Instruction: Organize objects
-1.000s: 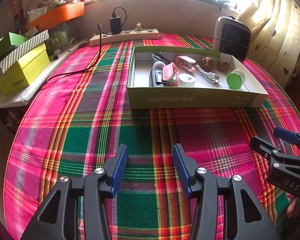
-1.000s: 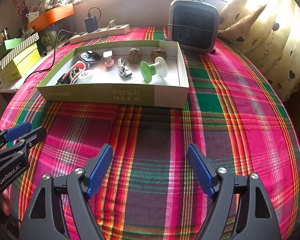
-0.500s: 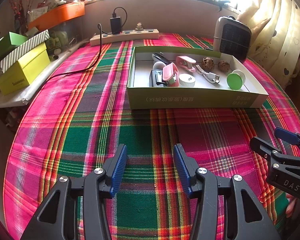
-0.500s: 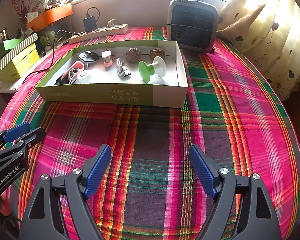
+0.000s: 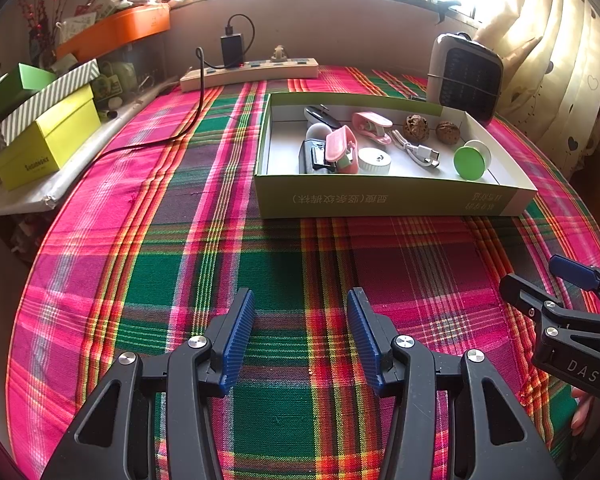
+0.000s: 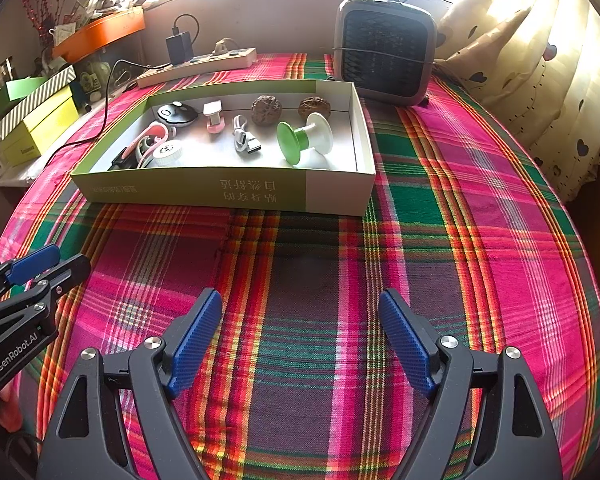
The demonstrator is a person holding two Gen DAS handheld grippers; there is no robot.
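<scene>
A shallow green and white cardboard box (image 5: 380, 200) (image 6: 228, 194) lies on the plaid tablecloth ahead of both grippers. Inside it are a green and white spool (image 6: 304, 140) (image 5: 471, 160), two walnuts (image 6: 266, 109), a white USB cable (image 6: 244, 140), a pink clip (image 5: 342, 149), a white round cap (image 5: 374, 160) and a black gadget (image 6: 177, 113). My left gripper (image 5: 300, 334) hovers open over bare cloth, nothing between its blue pads. My right gripper (image 6: 300, 336) stands wide open, also with nothing in it, well short of the box.
A small grey heater (image 6: 384, 50) stands behind the box at the right. A power strip (image 5: 252, 72) with a black charger and trailing cable lies at the back. Yellow and green boxes (image 5: 44, 140) sit on a ledge at left. Curtains (image 6: 540, 60) hang at right.
</scene>
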